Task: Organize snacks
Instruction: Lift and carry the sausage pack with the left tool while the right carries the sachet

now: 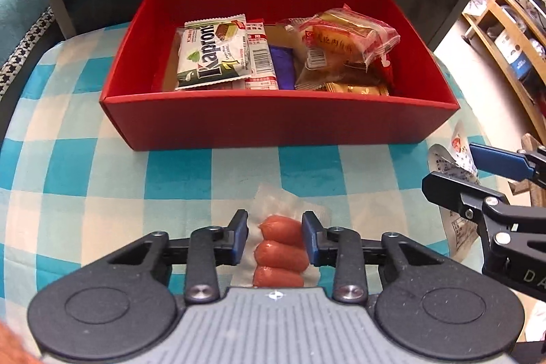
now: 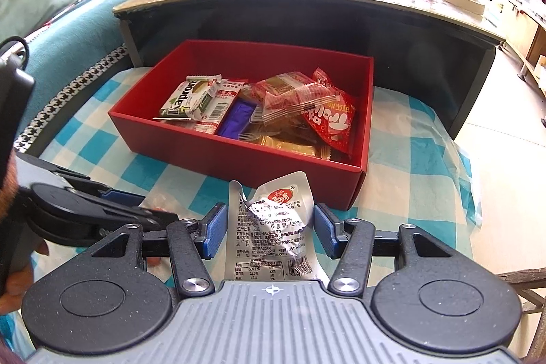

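Left tongs (image 1: pixel 274 236): pads straddling a clear vacuum pack of sausages (image 1: pixel 279 253) lying on the blue-checked surface (image 1: pixel 102 166); right pad touching the pack, left pad just off it. Right tongs (image 2: pixel 270 229): wide apart, either side of a crinkled silver snack pouch (image 2: pixel 273 227), no contact. Red box (image 1: pixel 273 125): beyond both, holding a Kapron wafer pack (image 1: pixel 211 53), purple bar (image 1: pixel 281 67) and cellophane-wrapped cakes (image 1: pixel 341 36).

Checked cloth (image 1: pixel 102 179) bears red box (image 1: pixel 273 121), sausage pack (image 1: pixel 279 248), silver pouch (image 2: pixel 269 227).
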`<state>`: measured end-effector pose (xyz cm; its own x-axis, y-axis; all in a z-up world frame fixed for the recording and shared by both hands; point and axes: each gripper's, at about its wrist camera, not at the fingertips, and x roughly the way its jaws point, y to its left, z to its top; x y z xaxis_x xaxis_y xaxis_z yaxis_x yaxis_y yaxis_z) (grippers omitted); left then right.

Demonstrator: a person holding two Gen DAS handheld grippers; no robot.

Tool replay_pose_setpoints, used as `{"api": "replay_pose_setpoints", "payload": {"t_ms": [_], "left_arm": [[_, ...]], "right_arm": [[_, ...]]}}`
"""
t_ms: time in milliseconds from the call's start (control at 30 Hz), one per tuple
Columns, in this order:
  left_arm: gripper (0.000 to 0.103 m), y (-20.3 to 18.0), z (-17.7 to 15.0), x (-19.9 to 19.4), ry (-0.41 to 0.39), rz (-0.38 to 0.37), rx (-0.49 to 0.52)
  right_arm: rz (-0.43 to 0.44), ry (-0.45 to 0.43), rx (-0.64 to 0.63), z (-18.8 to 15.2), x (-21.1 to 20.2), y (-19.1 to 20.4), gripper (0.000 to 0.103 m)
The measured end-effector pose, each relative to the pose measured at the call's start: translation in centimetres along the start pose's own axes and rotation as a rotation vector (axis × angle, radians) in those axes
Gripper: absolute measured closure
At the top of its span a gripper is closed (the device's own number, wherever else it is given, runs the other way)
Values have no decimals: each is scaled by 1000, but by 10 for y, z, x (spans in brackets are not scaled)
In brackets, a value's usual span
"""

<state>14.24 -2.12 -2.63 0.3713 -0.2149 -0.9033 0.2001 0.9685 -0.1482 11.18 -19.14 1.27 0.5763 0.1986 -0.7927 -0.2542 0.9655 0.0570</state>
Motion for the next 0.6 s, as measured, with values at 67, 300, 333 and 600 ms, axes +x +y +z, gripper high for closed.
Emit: {"api": "replay_pose_setpoints", "payload": {"t_ms": [67, 300, 333, 600], "left_arm": [[33, -1, 0, 6, 13, -1, 11], [0, -19, -13, 19, 87, -12, 84], [0, -25, -16, 21, 89, 1, 116], [6, -29, -25, 13, 57, 69, 125]], "right_arm": [[-1, 1, 0, 0, 0, 0, 41], [6, -1, 3, 1, 0, 0, 40], [6, -1, 4, 1, 0, -1, 40], [13, -24, 21, 1, -11, -8, 40]]}}
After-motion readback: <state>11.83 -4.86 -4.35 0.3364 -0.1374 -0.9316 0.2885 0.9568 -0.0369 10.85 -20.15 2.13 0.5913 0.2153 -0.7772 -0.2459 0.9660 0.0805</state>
